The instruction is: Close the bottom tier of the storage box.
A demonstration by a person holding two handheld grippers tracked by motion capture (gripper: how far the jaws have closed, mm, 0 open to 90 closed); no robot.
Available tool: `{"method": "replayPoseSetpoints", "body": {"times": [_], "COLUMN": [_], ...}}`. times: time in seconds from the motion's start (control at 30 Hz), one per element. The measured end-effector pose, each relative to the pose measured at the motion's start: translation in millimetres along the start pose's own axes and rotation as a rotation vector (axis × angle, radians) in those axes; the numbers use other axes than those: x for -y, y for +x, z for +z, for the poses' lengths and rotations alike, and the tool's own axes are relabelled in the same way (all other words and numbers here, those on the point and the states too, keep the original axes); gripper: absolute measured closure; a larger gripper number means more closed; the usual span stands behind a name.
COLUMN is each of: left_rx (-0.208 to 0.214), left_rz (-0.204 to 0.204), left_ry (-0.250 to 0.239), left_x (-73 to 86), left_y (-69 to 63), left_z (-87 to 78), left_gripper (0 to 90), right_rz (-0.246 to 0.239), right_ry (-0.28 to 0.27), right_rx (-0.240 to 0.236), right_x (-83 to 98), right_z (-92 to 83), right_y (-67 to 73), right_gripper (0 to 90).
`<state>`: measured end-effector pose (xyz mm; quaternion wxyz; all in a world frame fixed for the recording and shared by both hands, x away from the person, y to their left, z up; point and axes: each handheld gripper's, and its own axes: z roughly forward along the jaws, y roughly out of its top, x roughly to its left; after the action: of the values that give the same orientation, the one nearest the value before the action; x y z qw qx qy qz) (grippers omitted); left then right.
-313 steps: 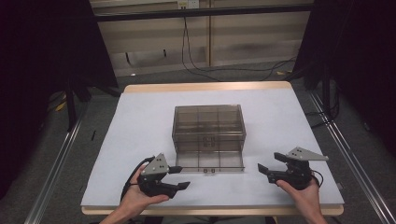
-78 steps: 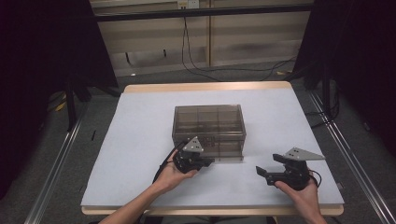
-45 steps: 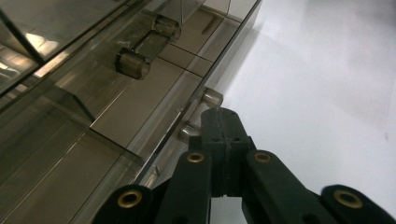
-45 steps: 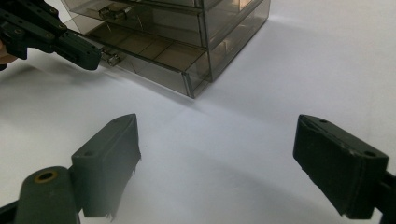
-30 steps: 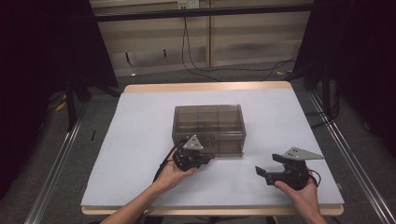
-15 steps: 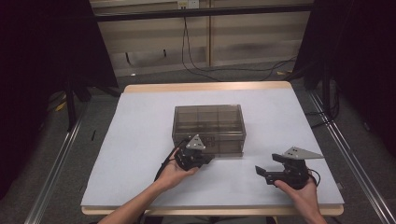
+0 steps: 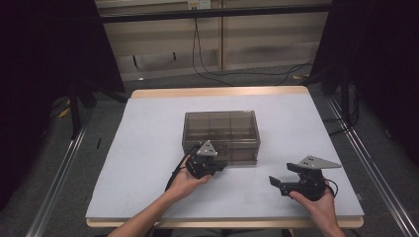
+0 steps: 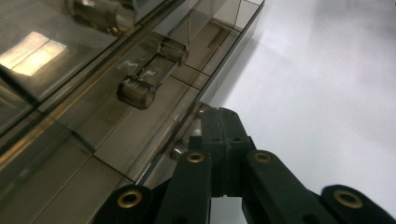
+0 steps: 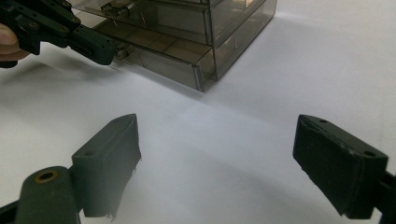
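Observation:
A smoky see-through drawer box [image 7: 221, 129] stands in the middle of the white table [image 7: 143, 133]. My left gripper [image 7: 217, 166] is at the box's front, down low, shut on the lower drawer's handle [image 8: 178, 151]. In the left gripper view the black jaws [image 8: 219, 122] meet over that handle, and the upper drawer's handle [image 8: 148, 80] sits free above. The right gripper view has the lower drawer [image 9: 161, 55] standing a little out from the box, with the left gripper [image 9: 105, 52] at its handle. My right gripper [image 7: 282, 174] rests near the table's front right, open with nothing between its fingers [image 9: 112, 154].
The table's wooden far edge [image 7: 217, 92] lies behind the box. Dark metal frames and floor rails [image 7: 64, 163] flank the table on both sides. Cables [image 7: 217, 74] trail on the floor beyond. White surface spreads to the left and right of the box.
Since the earliest frame my left gripper went from the table's front left to the box's front and shut on the lower handle. Over the last second it barely moved. The right gripper stayed put.

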<state>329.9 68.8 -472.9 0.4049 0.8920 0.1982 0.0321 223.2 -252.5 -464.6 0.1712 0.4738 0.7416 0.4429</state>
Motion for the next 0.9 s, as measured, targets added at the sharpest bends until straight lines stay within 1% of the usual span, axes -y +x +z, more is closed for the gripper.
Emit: {"method": "replayPoseSetpoints", "body": {"times": [0.2, 0.27, 0.33, 0.37, 0.43, 0.5, 0.6, 0.67, 0.7, 0.87, 0.9], "left_rx": [-0.005, -0.009, -0.016, -0.019, -0.024, -0.023, -0.032, -0.034, -0.037, -0.043, -0.046], "left_rz": [0.000, 0.000, 0.013, 0.012, 0.024, 0.012, 0.013, 0.004, 0.009, 0.002, 0.009], "left_ry": [-0.003, -0.015, 0.001, -0.005, -0.010, -0.008, 0.003, -0.002, -0.002, -0.010, 0.001], "left_x": [-0.1, 0.1, -1.0, -0.9, -1.1, -1.2, -1.5, -1.3, -1.7, -1.6, -1.7], "left_y": [0.0, -0.9, -1.2, -1.3, -0.3, 0.6, 2.1, 2.2, 3.0, 3.9, 4.6], "left_z": [0.2, 1.1, 0.3, 0.8, 1.7, 1.6, 1.3, 2.3, 2.4, 3.7, 3.2], "left_gripper": [90.0, 90.0, 90.0, 90.0, 90.0, 90.0, 90.0, 90.0, 90.0, 90.0, 90.0], "right_rz": [0.000, 0.000, 0.001, 0.001, 0.001, 0.002, 0.001, 0.001, 0.003, 0.001, 0.001], "right_ry": [0.002, 0.000, 0.002, 0.002, 0.001, 0.001, 0.001, 0.003, 0.004, 0.003, 0.003], "right_rx": [-0.002, -0.001, 0.001, 0.002, 0.001, 0.002, 0.002, 0.001, 0.002, 0.001, 0.001], "right_x": [0.0, 0.1, 0.1, 0.1, 0.1, 0.1, 0.1, 0.1, 0.1, 0.1, 0.2], "right_z": [-0.1, -0.1, -0.3, -0.3, -0.3, -0.4, -0.2, -0.2, -0.3, -0.3, -0.4], "right_y": [0.2, 0.0, -0.1, -0.1, -0.3, -0.3, -0.4, -0.3, -0.2, -0.6, -0.6], "right_gripper": [14.7, 14.7, 14.7, 14.7, 14.7, 14.7, 14.7, 14.7, 14.7, 14.7, 14.7]}}
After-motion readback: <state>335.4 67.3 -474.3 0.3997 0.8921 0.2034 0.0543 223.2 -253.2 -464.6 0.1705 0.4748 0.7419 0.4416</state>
